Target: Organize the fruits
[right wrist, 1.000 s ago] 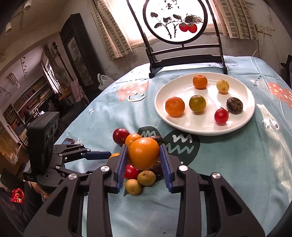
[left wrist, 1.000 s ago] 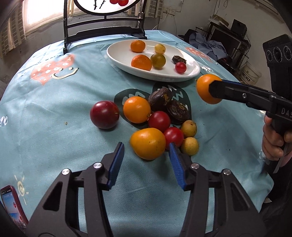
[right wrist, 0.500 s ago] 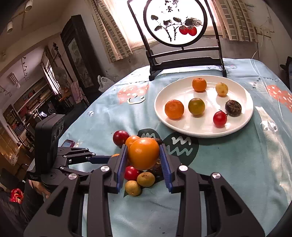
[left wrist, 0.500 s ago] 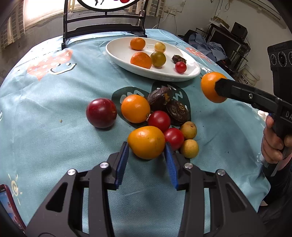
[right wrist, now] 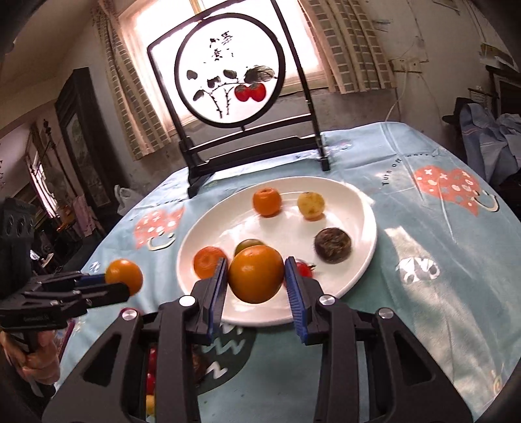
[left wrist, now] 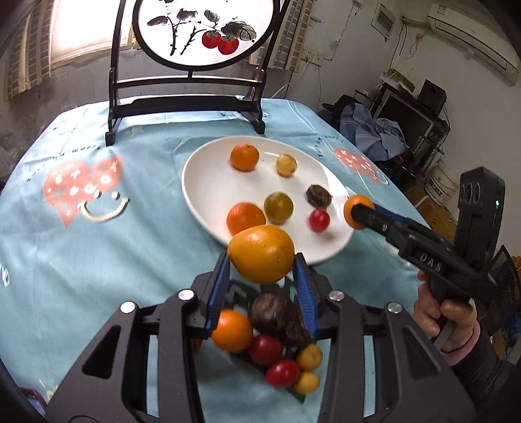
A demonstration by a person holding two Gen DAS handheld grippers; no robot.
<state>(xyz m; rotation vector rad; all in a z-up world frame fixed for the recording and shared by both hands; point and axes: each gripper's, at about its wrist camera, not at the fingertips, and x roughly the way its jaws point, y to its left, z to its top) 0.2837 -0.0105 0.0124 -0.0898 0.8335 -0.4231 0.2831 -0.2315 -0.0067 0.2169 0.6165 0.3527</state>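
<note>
Covering the table, blue tablecloth (left wrist: 97, 253), printed hearts.

A lived-in room of a home. A bench at frame centre is covered by a pale blue printed tablecloth (left wrist: 97, 247) with red heart motifs. At top centre stands a decorative round screen (right wrist: 229, 70) in a dark wooden frame, painted with red fruit, before a bright window (right wrist: 208, 19) hung with checked curtains (right wrist: 345, 48). At far left of the right wrist view, a tall dark wooden cabinet (right wrist: 81, 143). At upper right of the left wrist view, a wall air conditioner (left wrist: 472, 35), a speaker (left wrist: 431, 94) on a cluttered stand, crumpled blue clothing (left wrist: 374, 130), and a white bucket (left wrist: 439, 182) on the floor.
</note>
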